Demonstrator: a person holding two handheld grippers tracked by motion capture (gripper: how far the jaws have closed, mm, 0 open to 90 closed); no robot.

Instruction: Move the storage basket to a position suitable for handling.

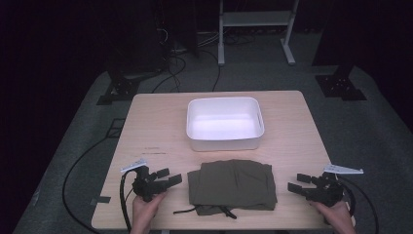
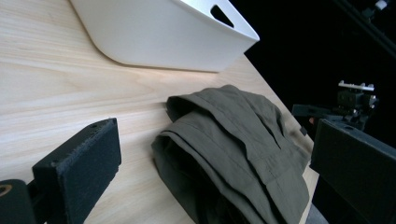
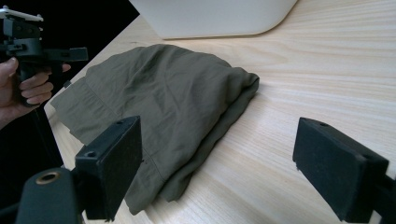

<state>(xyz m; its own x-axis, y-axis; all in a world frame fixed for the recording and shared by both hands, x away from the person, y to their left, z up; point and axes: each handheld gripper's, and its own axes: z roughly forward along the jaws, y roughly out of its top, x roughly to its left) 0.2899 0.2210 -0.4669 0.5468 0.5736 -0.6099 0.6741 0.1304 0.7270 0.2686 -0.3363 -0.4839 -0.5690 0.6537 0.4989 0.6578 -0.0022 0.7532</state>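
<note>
While the folded olive garment (image 1: 233, 185) is lying on the desk (image 1: 156, 126) just in front of the white bin (image 1: 225, 123), L claw (image 1: 168, 177) & R claw (image 1: 296, 182) are flanking it, both gaping wide w/ nothing between the jaws.

Matt olive cloth garment (image 1: 233, 185); smooth white plastic bin (image 1: 224, 142).

In the left gripper view the tub (image 2: 159, 32) runs off the top edge, and the garment's (image 2: 233, 154) near end is cut by the bottom edge. In the right gripper view the tub (image 3: 215, 16) shows just its lower wall. From above, both forearms leave the frame at the bottom, and the garment's (image 1: 233, 185) folded layers hide its shape. The room behind the bench (image 1: 156, 122) is too dark to read.
</note>
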